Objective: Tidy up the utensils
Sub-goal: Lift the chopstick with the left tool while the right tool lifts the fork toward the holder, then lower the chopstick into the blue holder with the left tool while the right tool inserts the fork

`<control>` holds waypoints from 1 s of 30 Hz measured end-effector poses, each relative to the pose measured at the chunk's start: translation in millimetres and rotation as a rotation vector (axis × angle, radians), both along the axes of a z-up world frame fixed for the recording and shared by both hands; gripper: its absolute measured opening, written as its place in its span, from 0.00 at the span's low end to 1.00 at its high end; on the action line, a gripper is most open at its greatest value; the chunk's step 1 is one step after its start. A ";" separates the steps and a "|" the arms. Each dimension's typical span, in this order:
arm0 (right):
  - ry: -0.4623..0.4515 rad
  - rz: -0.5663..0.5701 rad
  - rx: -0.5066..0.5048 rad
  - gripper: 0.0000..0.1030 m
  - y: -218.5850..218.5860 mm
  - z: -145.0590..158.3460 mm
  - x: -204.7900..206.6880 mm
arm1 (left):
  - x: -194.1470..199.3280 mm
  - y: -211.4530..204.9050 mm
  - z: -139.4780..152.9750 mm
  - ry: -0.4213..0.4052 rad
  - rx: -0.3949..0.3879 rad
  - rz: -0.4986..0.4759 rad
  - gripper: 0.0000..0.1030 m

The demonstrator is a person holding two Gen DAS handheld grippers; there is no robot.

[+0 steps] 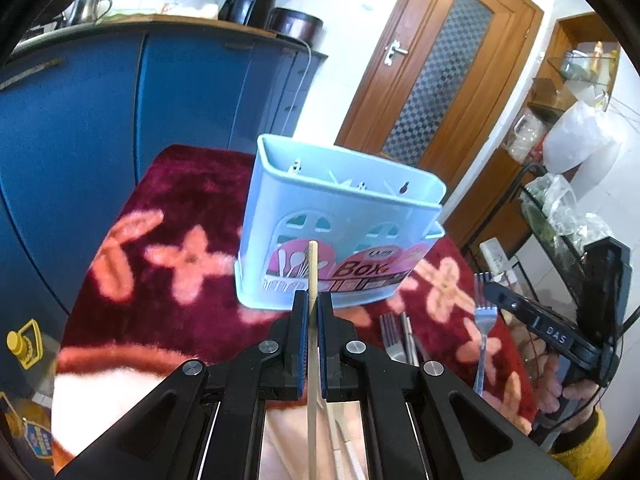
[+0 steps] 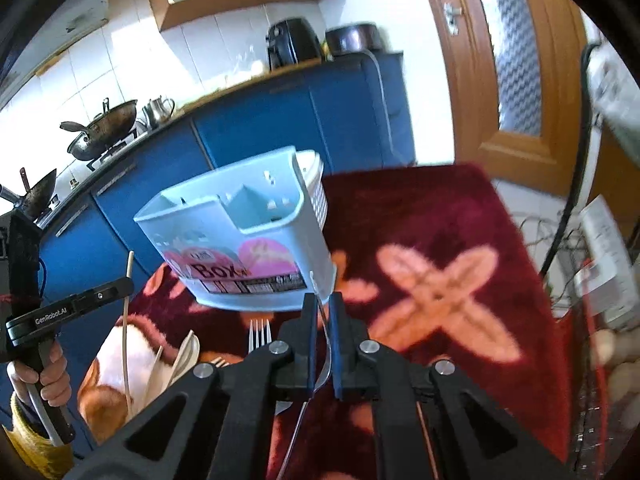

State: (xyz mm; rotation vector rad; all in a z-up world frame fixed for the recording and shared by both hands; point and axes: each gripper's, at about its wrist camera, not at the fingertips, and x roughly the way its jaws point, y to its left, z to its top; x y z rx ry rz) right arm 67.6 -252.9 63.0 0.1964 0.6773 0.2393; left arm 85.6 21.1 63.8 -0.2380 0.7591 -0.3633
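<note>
Left claw clamped on upright chopstick, right claw pinching fork by its handle; blue holder straight ahead of both, opening upward.

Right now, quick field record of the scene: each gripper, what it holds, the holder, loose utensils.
left gripper: shut on wooden chopstick, stick pointing up between the fingers
right gripper: shut on metal fork, seen edge-on in its own view
holder: light blue utensil box, upright on the red floral cloth, no utensils visible inside
loose utensils: forks on the cloth before the box; pale spoon and sticks lying nearer
other: blue cabinets behind
</note>
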 end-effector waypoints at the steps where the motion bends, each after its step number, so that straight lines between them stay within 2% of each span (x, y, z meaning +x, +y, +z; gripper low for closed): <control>1: -0.013 -0.011 -0.012 0.06 0.3 4.3 -4.1 | -0.8 0.2 1.9 -0.006 -0.003 0.001 0.04; 14: -0.212 -0.117 -0.126 0.05 5.6 69.4 -35.8 | -8.5 1.6 38.4 -0.097 -0.043 0.009 0.04; 22: -0.279 -0.153 -0.169 0.05 9.3 106.6 -29.2 | 2.5 -1.4 74.4 -0.191 -0.053 0.033 0.04; 30: -0.327 -0.169 -0.181 0.05 11.9 136.6 -9.6 | 29.9 -4.9 114.4 -0.301 -0.042 0.072 0.04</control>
